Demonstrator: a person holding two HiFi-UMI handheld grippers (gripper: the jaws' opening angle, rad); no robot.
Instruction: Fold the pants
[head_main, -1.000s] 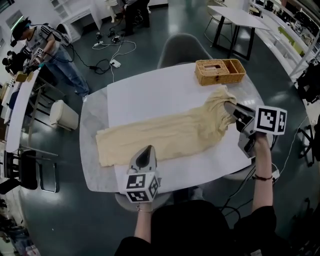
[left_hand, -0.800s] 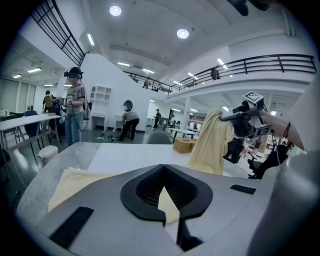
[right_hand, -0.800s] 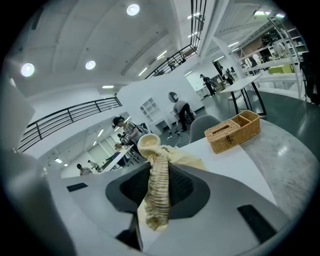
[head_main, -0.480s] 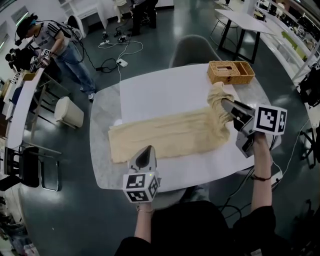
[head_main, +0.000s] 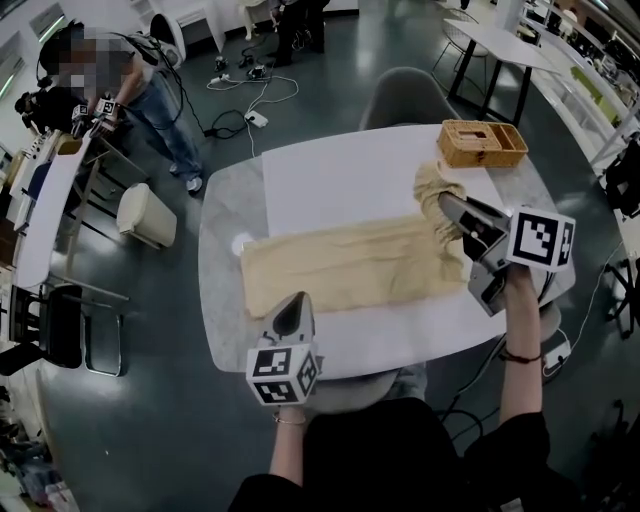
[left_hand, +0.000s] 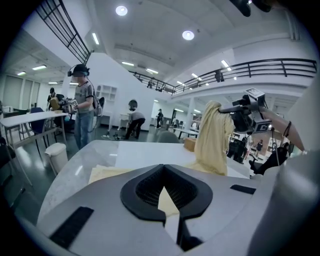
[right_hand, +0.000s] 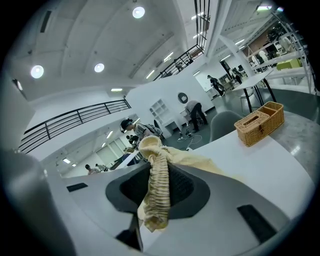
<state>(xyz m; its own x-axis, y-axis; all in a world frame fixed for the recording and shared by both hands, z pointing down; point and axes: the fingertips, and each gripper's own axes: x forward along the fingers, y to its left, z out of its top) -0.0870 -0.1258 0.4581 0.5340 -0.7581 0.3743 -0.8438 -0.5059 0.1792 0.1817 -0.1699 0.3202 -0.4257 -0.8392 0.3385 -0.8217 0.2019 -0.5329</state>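
The pants (head_main: 340, 268) are spread on the table (head_main: 222, 300), one end clamped above it by the right gripper (head_main: 446, 204); the left gripper (head_main: 290, 302) is closed, empty, over its near edge.

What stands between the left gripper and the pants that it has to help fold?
Nothing visible. The left gripper hangs at the table's near side, empty, with the pants spread flat just ahead of it. The wicker basket sits at the far corner, beyond the pants. The right gripper holds the bunched waistband end, raised.
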